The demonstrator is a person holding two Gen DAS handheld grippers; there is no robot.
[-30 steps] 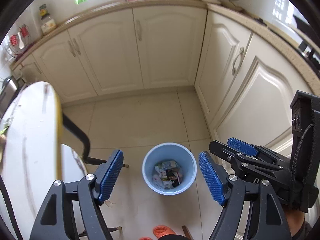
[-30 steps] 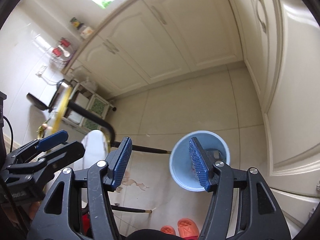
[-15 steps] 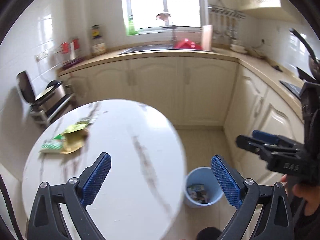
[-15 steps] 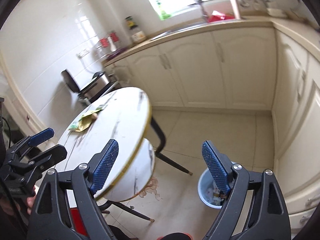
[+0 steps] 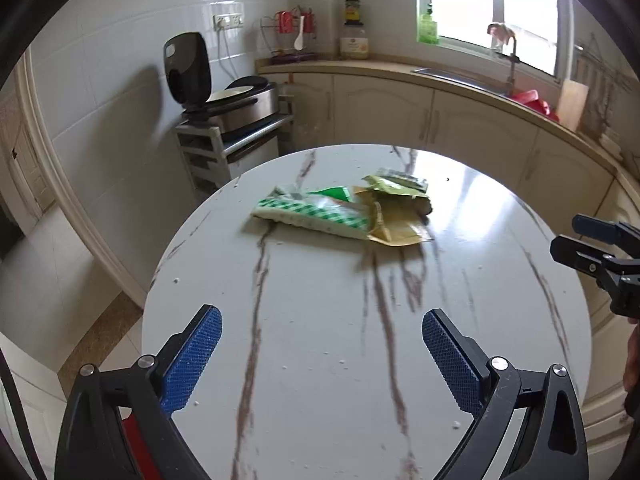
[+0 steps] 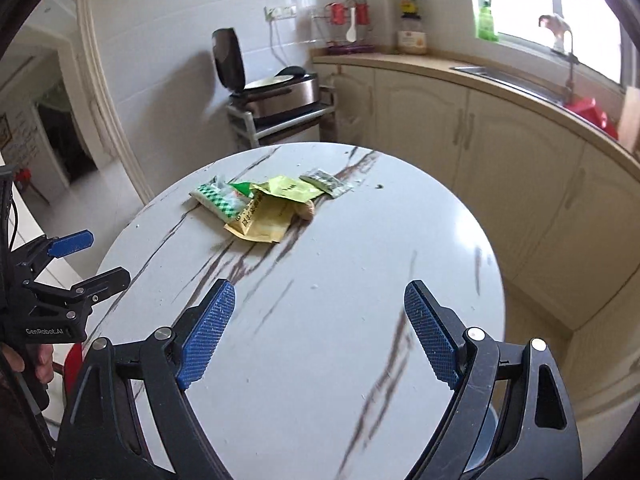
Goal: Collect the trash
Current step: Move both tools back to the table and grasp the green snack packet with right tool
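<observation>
So both grippers are hanging over the near half of the round marble table (image 5: 320, 360), and the trash is bunched up on the far half, straight ahead of the fingers and well apart from them. Left gripper (image 5: 322, 356) has its fingers spread wide with nothing between them, same deal for the right gripper (image 6: 320, 332): released, empty, only bare tabletop in the gap.

The pile itself: a green-and-white checked wrapper (image 5: 316, 212) on the left end, overlapping a yellow packet (image 5: 396, 220) in the middle, with a smaller olive-green sachet (image 5: 396, 184) at the far right. Together they make a strip whose long axis runs left to right across the table, so crosswise to the way the fingers point.

In the left wrist view the checked wrapper sits pretty much dead ahead, while in the right wrist view the pile is off to the left of centre. My guess is the left one has the straighter line to the checked wrapper, and the right is closer to the sachet end. Either way it's a reach forward and down.
</observation>
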